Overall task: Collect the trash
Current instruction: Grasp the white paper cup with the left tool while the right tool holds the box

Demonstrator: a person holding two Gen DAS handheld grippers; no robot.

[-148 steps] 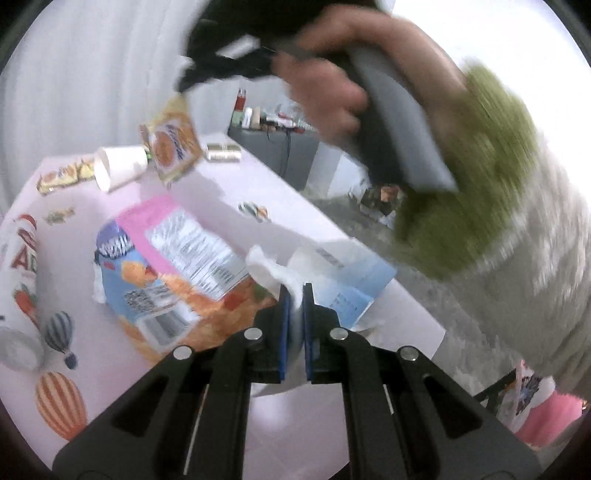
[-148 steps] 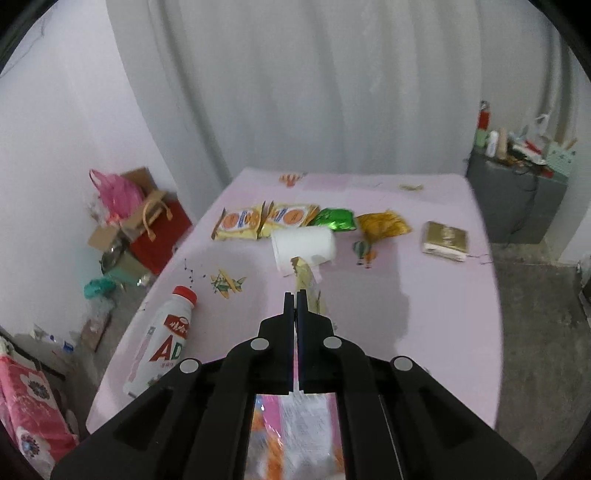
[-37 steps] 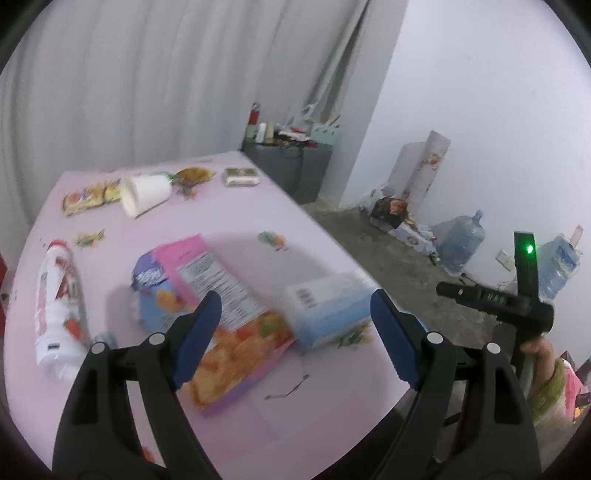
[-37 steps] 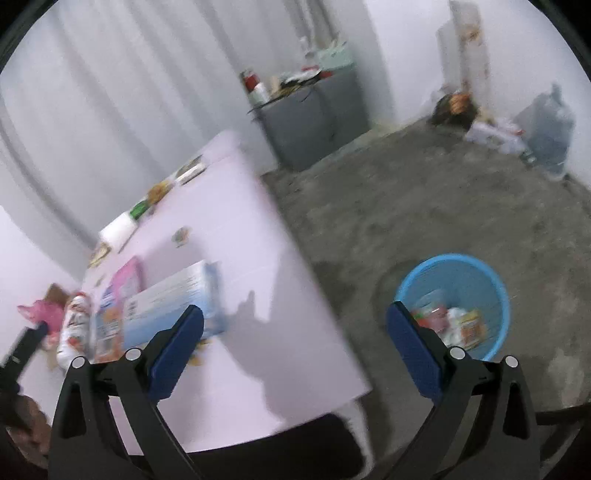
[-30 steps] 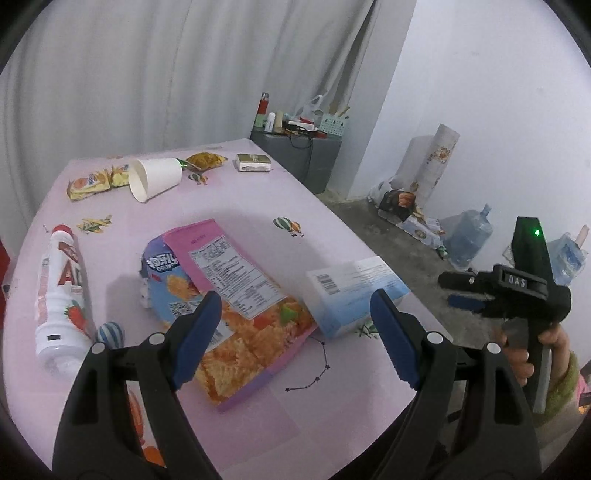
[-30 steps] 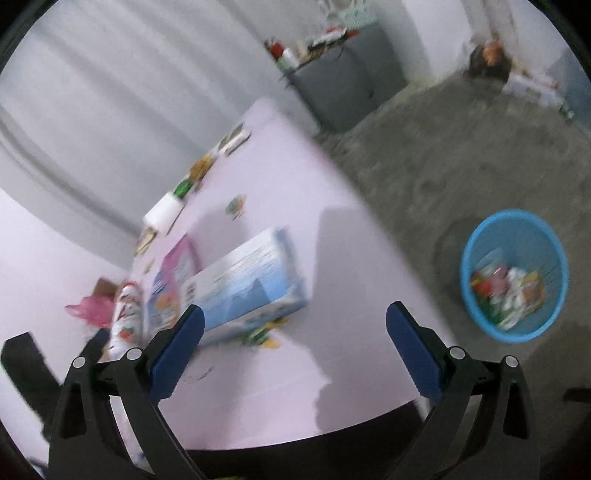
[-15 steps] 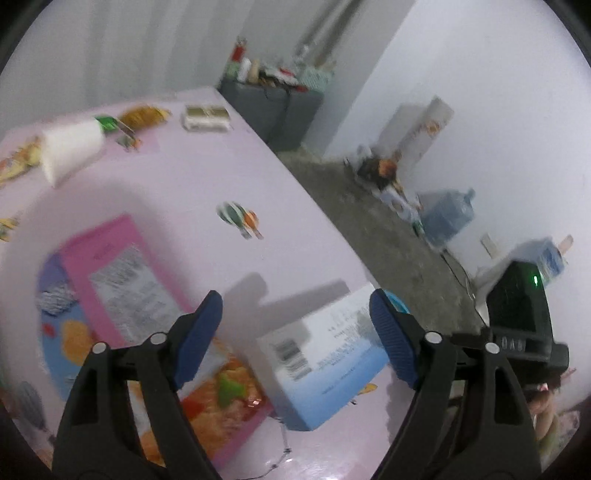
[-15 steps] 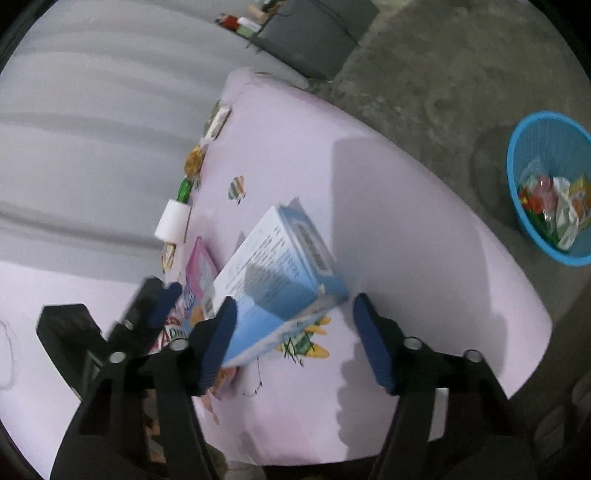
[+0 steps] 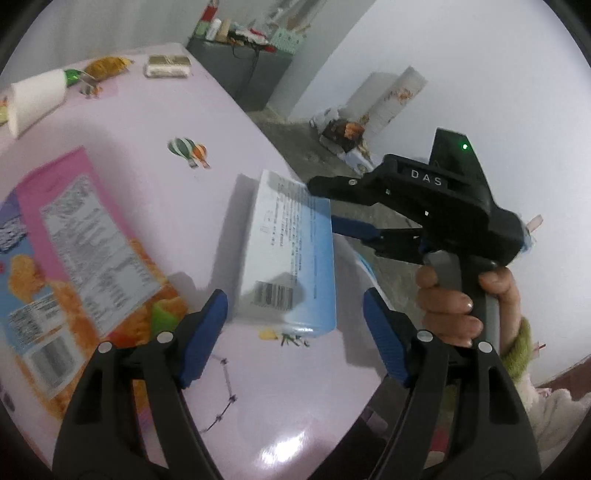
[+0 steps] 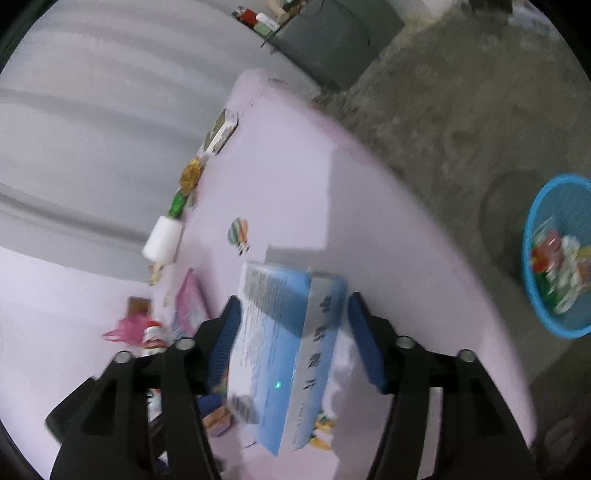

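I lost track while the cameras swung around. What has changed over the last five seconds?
Both grippers let go of earlier scraps and came to the blue box. The right gripper straddles it, jaws just reopening; the left gripper, narrowing, faces its end. Snack bag and cup stayed.

Pink surface [image 9: 129,122], printed with a pair of hot-air balloons [image 9: 188,151] near the middle and a thin dotted star line [image 9: 225,398] toward the near edge. Past the far corner, a grey cabinet [image 9: 255,74] on the floor, topped with bottles and small clutter [image 9: 214,26], too small to name. Pale curtain [image 10: 92,92] in folds behind the surface. Plain white wall [image 9: 461,74] on the right, with a flower-patterned roll [image 9: 395,99] leaning upright against it and a heap of bags or boxes [image 9: 343,136] at its foot. Bare grey concrete floor [image 10: 461,110]. Pink plastic bag [image 10: 125,330] on the floor beyond the surface's other side.
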